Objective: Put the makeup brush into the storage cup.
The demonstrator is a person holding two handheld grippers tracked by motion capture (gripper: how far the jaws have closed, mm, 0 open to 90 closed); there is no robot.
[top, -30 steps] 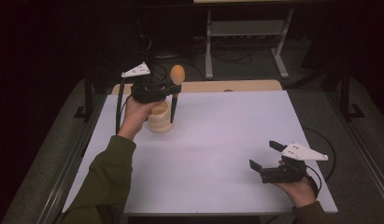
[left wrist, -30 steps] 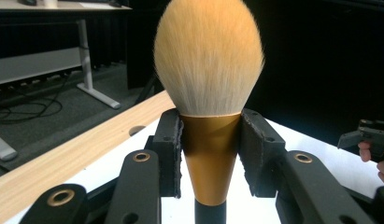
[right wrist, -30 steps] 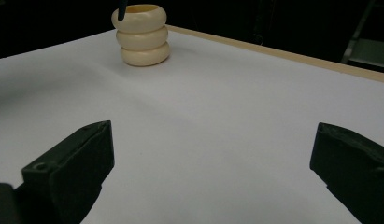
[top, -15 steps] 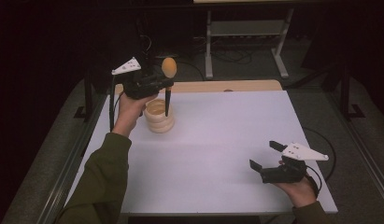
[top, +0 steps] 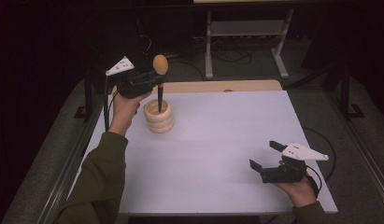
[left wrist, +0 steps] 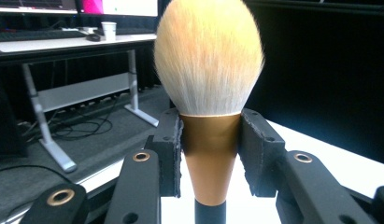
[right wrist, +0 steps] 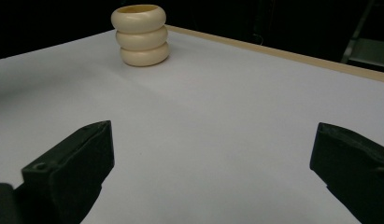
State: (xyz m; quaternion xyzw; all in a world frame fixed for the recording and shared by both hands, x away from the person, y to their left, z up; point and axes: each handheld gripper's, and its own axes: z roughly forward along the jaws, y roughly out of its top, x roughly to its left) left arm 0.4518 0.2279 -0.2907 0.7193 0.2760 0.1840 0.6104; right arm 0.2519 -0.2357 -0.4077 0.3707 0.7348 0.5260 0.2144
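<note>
1. Brush (top: 160, 74) upright, clamped in left gripper (top: 150, 83) at the copper ferrule; pads tight on both sides in left gripper view (left wrist: 210, 149).
2. Handle tip at the mouth of holder (top: 159, 115), just above or just inside the rim; cannot tell which from high view.
3. Holder = three stacked cream rings, standing far-left on table (top: 227, 140), touching nothing else visible.
4. Progress, as judged: brush grasped and lined up over holder. Either being lifted out or being seated; stills alone don't settle direction. Left to do: clear the rim or drop fully in, then release.
5. Right gripper (top: 266, 161) near front-right edge, well apart from holder, jaws wide, nothing between them. Idle.
6. View differences:
   - Left gripper view: bristles cream-to-orange, ferrule contact on pads, black handle start at bottom edge; holder hidden below frame. Desk and frame legs behind.
   - Right gripper view: holder (right wrist: 139, 35) side-on, ring count clear, hollow top visible; brush out of frame above.
   - High view: both hands, brush-to-holder alignment, sleeve (top: 94, 186) at left.
</note>
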